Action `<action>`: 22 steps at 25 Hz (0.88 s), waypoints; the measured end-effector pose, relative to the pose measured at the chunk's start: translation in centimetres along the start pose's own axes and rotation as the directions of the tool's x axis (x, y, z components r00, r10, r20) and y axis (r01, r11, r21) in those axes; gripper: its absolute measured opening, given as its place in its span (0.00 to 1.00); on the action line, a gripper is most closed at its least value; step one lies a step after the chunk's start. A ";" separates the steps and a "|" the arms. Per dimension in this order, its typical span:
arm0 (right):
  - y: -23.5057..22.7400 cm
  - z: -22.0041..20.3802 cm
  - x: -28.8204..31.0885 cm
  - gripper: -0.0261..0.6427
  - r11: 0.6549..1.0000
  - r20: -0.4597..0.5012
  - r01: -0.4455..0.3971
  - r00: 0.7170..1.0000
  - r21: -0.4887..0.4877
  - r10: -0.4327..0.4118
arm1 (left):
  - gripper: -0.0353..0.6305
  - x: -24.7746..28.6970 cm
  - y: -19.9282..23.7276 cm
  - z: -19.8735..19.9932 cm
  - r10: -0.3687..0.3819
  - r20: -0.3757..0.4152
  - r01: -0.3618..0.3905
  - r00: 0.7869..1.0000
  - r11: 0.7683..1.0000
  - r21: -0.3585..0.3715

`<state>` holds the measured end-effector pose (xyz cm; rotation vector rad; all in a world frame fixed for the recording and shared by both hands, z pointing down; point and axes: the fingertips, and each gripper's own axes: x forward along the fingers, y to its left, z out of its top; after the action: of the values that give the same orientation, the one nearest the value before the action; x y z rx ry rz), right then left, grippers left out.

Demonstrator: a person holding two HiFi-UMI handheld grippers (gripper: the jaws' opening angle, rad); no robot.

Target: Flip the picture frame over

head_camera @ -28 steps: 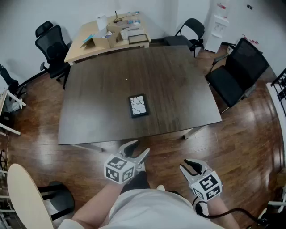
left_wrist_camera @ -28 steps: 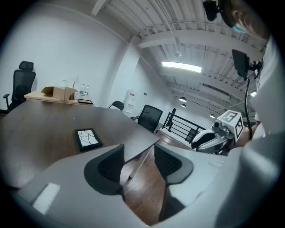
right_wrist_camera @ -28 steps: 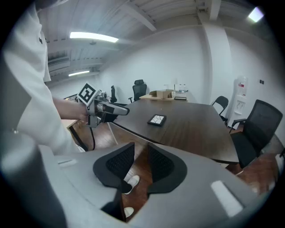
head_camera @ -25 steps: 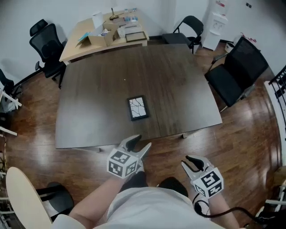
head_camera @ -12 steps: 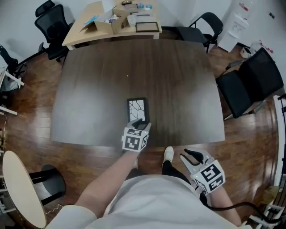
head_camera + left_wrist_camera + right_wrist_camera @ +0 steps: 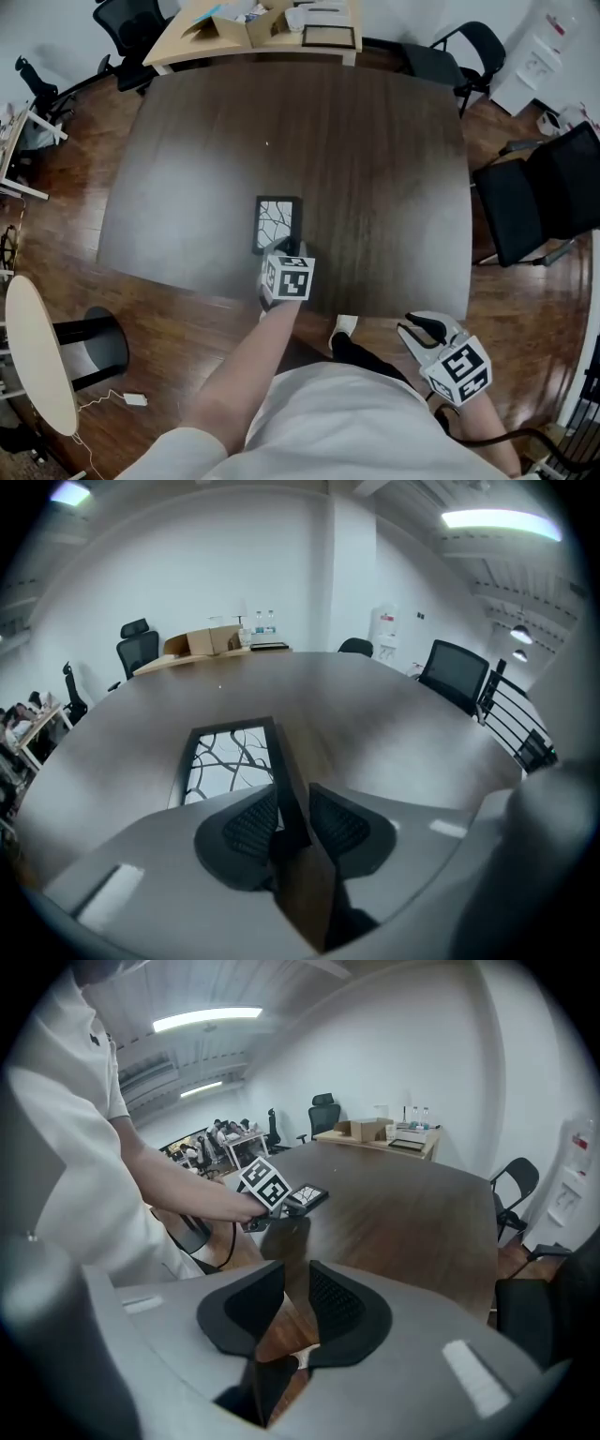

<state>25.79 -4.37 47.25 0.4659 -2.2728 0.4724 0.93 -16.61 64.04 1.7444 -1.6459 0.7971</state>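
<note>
The picture frame (image 6: 277, 223) is black with a white branch-patterned picture facing up; it lies flat near the front edge of the dark wooden table (image 6: 375, 169). My left gripper (image 6: 284, 247) is at the frame's near right corner. In the left gripper view the frame (image 6: 230, 761) has its right rail running between the pads, and the jaws of that gripper (image 6: 292, 795) are closing, both pads against the rail. My right gripper (image 6: 424, 326) hangs off the table's front right, over the floor, its jaws (image 6: 295, 1274) a little apart with nothing between them. The right gripper view shows the frame (image 6: 307, 1195) beyond the left hand.
Black office chairs (image 6: 553, 197) stand to the right of the table, with another (image 6: 459, 42) at the back. A light wooden desk (image 6: 244, 28) with boxes is behind. A round white table (image 6: 33, 366) is at the left. A shoe (image 6: 344, 325) shows under the table edge.
My left gripper has gone forward and down from in front of the table onto the frame's near corner, and its jaws have narrowed onto the rail. The right gripper stays off the table.
</note>
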 end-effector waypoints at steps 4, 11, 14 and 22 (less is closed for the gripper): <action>-1.0 -0.4 -0.2 0.17 1.000 0.004 -0.028 1.000 -0.004 0.028 | 0.18 0.4 0.7 -0.7 0.092 -0.024 -0.092 0.995 0.996 -0.002; -2.4 -0.3 -0.3 0.16 0.999 0.016 -0.038 0.999 -0.017 0.038 | 0.15 0.3 1.0 -0.7 0.111 -0.017 -0.112 0.994 0.991 -0.067; -2.6 0.0 -0.1 0.16 0.999 0.026 -0.035 0.999 -0.021 0.036 | 0.14 -0.1 0.8 -0.7 0.074 -0.008 -0.075 0.997 0.994 -0.085; -2.2 2.0 1.1 0.16 0.999 0.062 -0.022 0.998 -0.037 0.024 | 0.14 -4.3 -0.8 2.8 -0.145 0.141 0.174 0.979 0.960 -0.220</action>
<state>24.86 -7.41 47.21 0.4424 -2.3451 0.4326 1.57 -16.02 58.86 1.7611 -1.5817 0.4112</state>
